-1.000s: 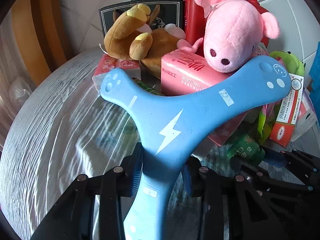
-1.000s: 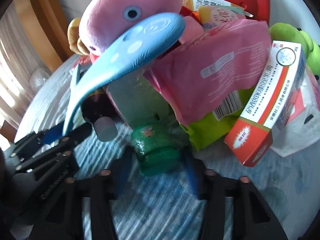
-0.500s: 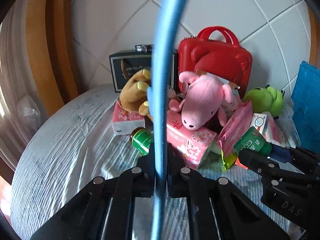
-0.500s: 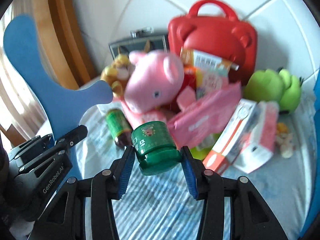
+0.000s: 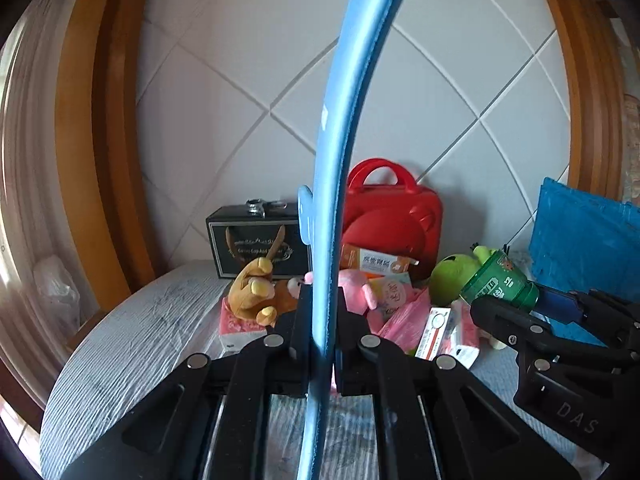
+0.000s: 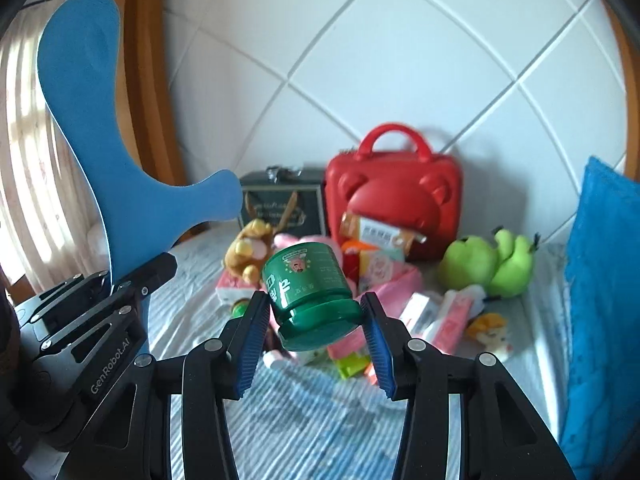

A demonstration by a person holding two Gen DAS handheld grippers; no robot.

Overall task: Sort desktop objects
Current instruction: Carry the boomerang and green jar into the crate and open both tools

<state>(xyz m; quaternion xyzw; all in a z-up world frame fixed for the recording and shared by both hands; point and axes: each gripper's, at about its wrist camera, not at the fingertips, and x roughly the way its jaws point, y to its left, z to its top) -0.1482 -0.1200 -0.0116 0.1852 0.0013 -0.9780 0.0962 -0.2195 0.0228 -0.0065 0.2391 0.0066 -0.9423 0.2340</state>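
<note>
The blue three-armed boomerang (image 6: pixel 132 184) stands upright and edge-on in the left wrist view, clamped by one arm in the left gripper (image 5: pixel 320 344) above the table. The green bottle (image 6: pixel 310 286) with a darker green cap (its label carries a small cartoon face) is held by the cap between the blue pads of the right gripper (image 6: pixel 316 320), tilted with its bottom pointing away from the camera.
</note>
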